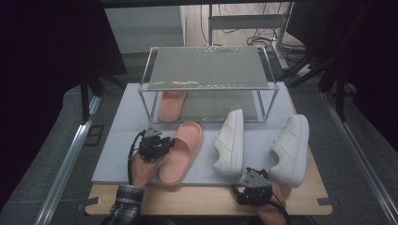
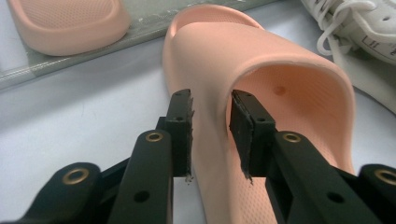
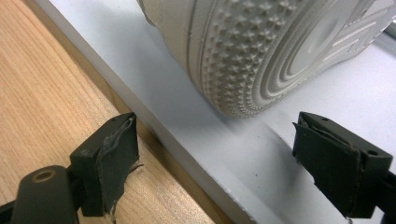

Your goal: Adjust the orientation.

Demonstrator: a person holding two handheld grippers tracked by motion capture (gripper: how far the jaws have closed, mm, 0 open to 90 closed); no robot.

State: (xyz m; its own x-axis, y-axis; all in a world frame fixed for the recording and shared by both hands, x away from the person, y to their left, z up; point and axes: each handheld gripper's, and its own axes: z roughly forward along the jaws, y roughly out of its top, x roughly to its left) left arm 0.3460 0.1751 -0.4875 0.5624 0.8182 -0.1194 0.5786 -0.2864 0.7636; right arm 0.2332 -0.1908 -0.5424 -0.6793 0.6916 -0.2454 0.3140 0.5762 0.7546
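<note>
Left tool [image 2: 211,133] straddles the pink slipper's [image 2: 261,93] near side wall, jaws parted, not yet clamped. Slipper's long axis runs away toward the rack [image 1: 206,79]. Right tool [image 3: 219,168] gapes empty at the bench's [image 1: 197,199] front edge.

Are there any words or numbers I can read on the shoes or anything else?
None can be read. The white sneaker has faint dark marks on its side in the left gripper view, too blurred to read. The pink slide between the left tongs is plain.
</note>
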